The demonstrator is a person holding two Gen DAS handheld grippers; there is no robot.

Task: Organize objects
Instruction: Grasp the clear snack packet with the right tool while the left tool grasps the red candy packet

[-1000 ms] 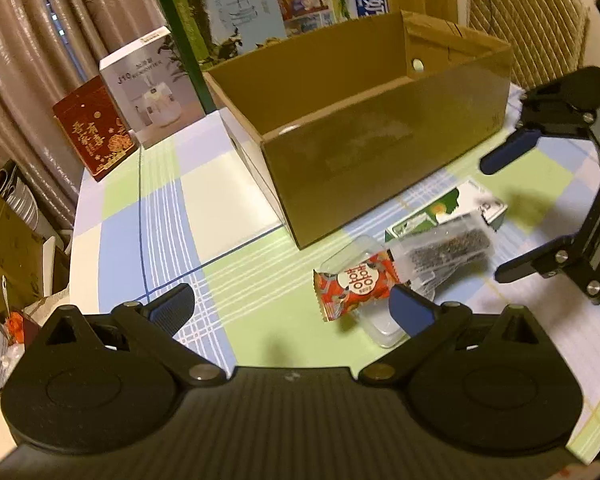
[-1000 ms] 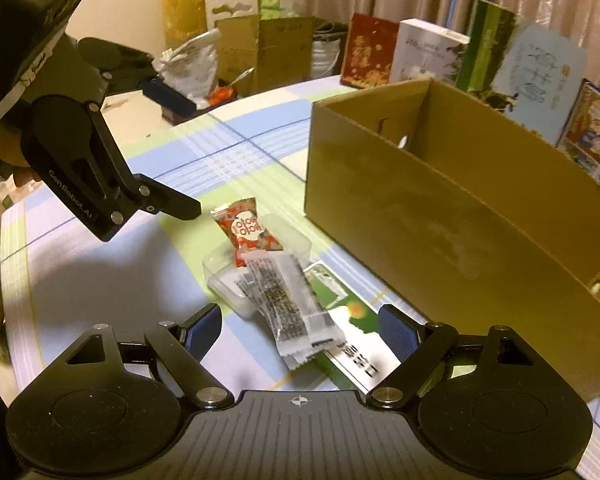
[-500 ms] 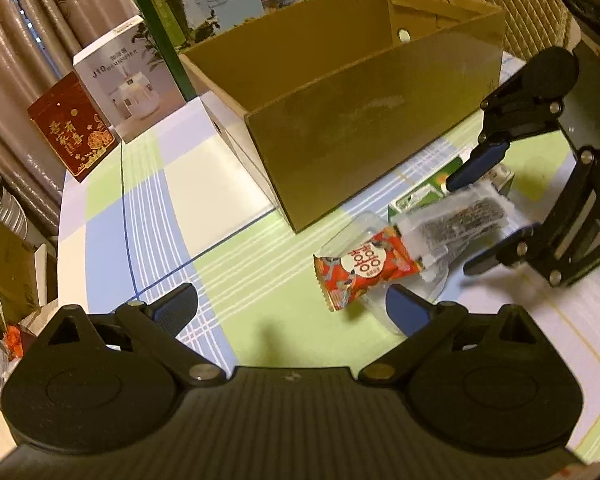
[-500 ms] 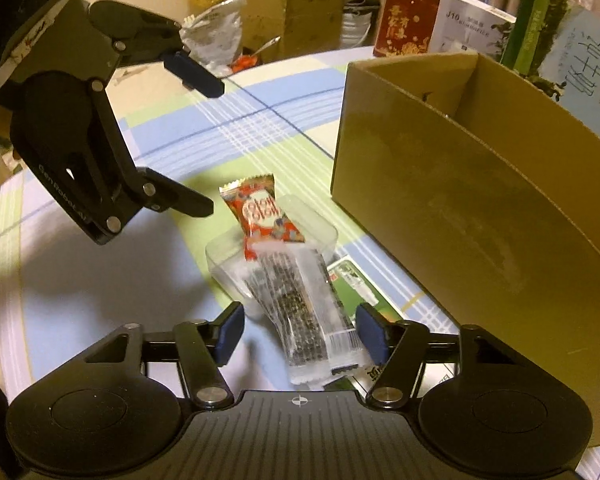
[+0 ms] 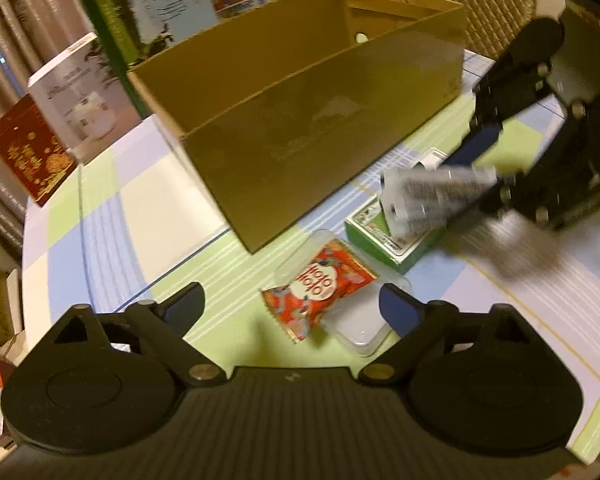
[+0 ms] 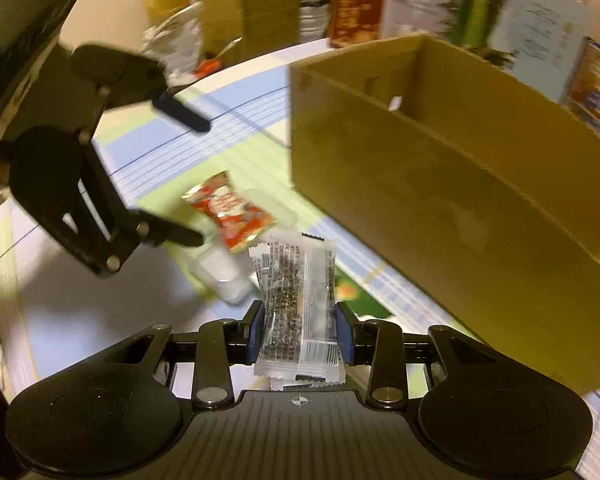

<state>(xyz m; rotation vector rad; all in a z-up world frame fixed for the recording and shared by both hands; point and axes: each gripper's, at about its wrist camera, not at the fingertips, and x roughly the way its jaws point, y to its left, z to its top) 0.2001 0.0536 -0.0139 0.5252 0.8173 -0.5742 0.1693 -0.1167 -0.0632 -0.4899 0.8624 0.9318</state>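
Clear snack packet (image 6: 298,300) clamped between right fingers (image 6: 257,332), left fingers (image 5: 188,307) spread wide, empty

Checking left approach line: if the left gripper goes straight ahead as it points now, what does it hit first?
Probably the red snack packet, lying on the clear tray right between the open left gripper's fingers. The cardboard box stands beyond it. Depth is uncertain.

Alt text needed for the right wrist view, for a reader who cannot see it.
The right gripper holds a clear snack packet between its fingers, above a checked tablecloth. Beyond it lie a red candy packet and an open cardboard box; the open left gripper hovers nearby.
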